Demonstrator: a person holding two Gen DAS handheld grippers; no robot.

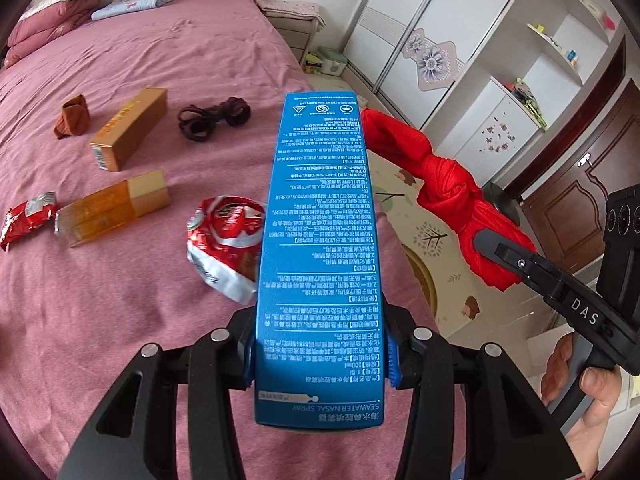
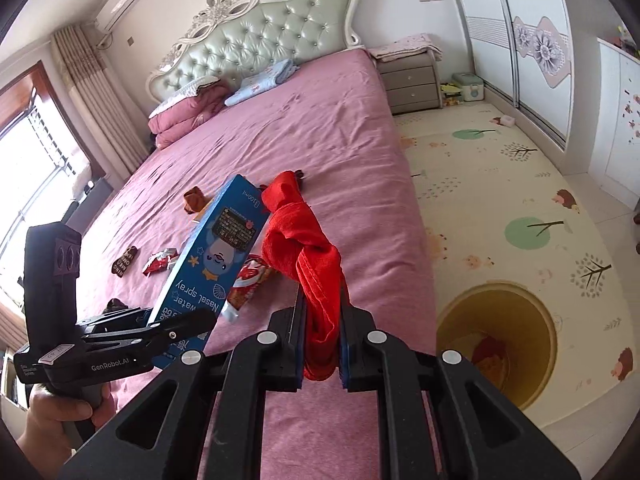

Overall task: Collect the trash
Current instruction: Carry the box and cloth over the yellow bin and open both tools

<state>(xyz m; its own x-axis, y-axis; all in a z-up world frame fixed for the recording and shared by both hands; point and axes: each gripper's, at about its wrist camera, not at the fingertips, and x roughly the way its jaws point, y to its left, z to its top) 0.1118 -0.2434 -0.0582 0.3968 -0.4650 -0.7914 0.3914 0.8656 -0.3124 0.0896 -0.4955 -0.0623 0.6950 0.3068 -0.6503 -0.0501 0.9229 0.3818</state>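
My left gripper point(image 1: 320, 360) is shut on a long blue nasal-spray box point(image 1: 320, 240), which sticks out over the pink bed point(image 1: 120, 300). To its right, my right gripper point(image 1: 500, 256) grips a knotted red cloth point(image 1: 444, 184). In the right wrist view the right gripper point(image 2: 323, 332) pinches the red cloth point(image 2: 300, 240) at its lower end, and the blue box point(image 2: 212, 256) sits in the left gripper point(image 2: 160, 324) at the left. A yellow bin point(image 2: 496, 289) stands on the floor beside the bed, with some trash inside.
On the bed lie a crumpled red-white wrapper point(image 1: 224, 244), an orange box point(image 1: 112, 208), a brown box point(image 1: 128, 128), a brown rag point(image 1: 72, 116), a dark cord point(image 1: 214, 118) and a red packet point(image 1: 28, 216). A nightstand point(image 2: 408, 80) and play mat point(image 2: 500, 184) flank the bed.
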